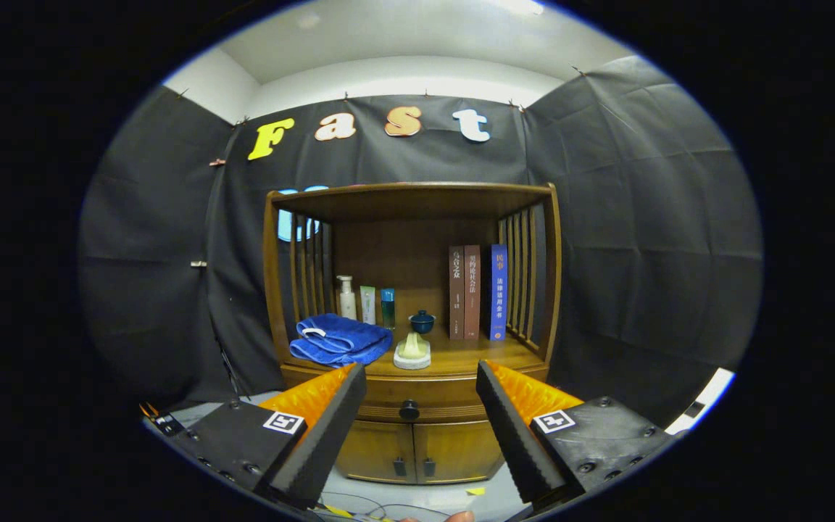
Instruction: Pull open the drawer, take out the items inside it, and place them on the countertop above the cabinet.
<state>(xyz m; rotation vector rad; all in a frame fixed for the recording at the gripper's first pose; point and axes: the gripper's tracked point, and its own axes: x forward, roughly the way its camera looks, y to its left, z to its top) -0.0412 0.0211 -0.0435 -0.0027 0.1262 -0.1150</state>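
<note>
A wooden cabinet point(417, 435) stands ahead against the booth wall. Its drawer point(388, 395) is closed, with a dark round knob point(409, 410) at its middle. Above the drawer runs the countertop point(461, 357) under a shelf roof. My gripper point(421, 380) is open, its fingers point(330, 428) spread wide at a distance from the cabinet; the knob shows between them, a little below the tips. Nothing is held. The drawer's contents are hidden.
On the countertop lie a folded blue towel point(340, 339), three small bottles point(367, 301), a dark lidded cup point(422, 321), a pale soap dish point(412, 353) and three upright books point(477, 292). Two lower cabinet doors point(417, 453) are closed. Cables lie on the floor point(359, 504).
</note>
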